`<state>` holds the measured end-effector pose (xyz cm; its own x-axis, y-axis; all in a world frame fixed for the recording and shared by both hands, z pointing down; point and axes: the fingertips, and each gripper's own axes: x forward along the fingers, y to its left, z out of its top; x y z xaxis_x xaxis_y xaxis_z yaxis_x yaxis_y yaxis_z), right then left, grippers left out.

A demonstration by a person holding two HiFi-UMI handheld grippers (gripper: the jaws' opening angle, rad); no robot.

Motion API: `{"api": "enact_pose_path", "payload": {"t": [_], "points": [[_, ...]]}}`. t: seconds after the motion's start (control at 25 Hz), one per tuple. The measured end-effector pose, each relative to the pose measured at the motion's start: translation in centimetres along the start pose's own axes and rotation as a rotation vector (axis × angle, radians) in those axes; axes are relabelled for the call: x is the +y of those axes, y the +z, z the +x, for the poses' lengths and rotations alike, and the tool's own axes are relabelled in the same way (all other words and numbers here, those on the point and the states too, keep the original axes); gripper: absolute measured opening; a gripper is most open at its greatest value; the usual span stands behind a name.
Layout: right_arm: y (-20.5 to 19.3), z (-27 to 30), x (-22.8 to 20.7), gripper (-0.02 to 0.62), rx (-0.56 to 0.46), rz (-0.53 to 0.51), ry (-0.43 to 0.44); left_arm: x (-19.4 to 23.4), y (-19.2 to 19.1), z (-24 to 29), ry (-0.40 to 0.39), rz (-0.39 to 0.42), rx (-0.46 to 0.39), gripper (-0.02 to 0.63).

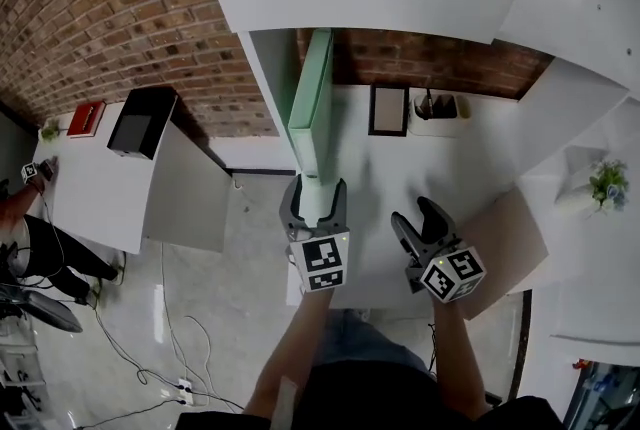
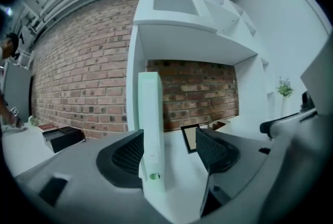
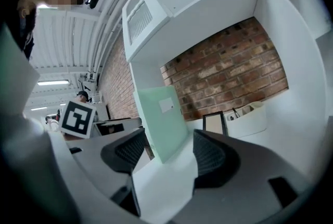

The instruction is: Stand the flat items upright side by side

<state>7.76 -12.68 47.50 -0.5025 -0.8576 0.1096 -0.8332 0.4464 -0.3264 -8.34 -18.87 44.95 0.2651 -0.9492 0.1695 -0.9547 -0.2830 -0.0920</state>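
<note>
A pale green binder (image 1: 312,108) stands upright on the white desk (image 1: 455,168), right beside the shelf unit's left wall (image 1: 268,78). My left gripper (image 1: 314,190) straddles its near spine edge. In the left gripper view the binder (image 2: 151,129) lies against the left pad (image 2: 127,152), with a clear gap to the right pad (image 2: 213,147), so the left gripper (image 2: 170,140) is open. My right gripper (image 1: 420,215) hovers open over the desk's front, to the right of the binder, with nothing between its fingers. The right gripper view shows the binder's (image 3: 164,121) broad face beyond the right gripper (image 3: 164,151).
A dark picture frame (image 1: 388,110) leans against the brick back wall, and a white desk tray (image 1: 440,114) stands right of it. A small plant (image 1: 607,183) sits on the right shelf. Left of the desk, a low table holds a black box (image 1: 140,121) and a red book (image 1: 87,118).
</note>
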Motion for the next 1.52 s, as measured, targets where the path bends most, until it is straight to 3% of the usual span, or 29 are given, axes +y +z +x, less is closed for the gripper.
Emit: {"api": "enact_pose_path", "payload": {"t": [0.32, 0.56, 0.84, 1.0, 1.2, 1.52], "points": [[2.7, -5.3, -2.6, 0.288, -0.098, -0.013, -0.189, -10.0, 1.1, -0.7, -0.302, 0.049, -0.002, 0.287], [3.5, -13.7, -7.3, 0.288, -0.170, 0.012, -0.415, -19.5, 1.8, -0.1, -0.554, 0.097, 0.014, 0.287], [2.7, -24.5, -11.7, 0.288, -0.218, 0.051, -0.695, -30.6, 0.3, -0.6, -0.854, 0.159, 0.092, 0.287], [0.6, -29.7, -13.9, 0.288, -0.208, 0.121, -0.844, -35.0, -1.8, 0.0, -0.975, 0.186, 0.195, 0.287], [-3.7, -34.4, -16.8, 0.288, -0.152, 0.281, -0.999, -38.8, -5.6, 1.8, -1.062, 0.228, 0.376, 0.287], [-10.0, -34.5, -20.7, 0.300, -0.036, 0.517, -1.013, -42.8, -10.7, 4.4, -1.147, 0.231, 0.650, 0.292]]}}
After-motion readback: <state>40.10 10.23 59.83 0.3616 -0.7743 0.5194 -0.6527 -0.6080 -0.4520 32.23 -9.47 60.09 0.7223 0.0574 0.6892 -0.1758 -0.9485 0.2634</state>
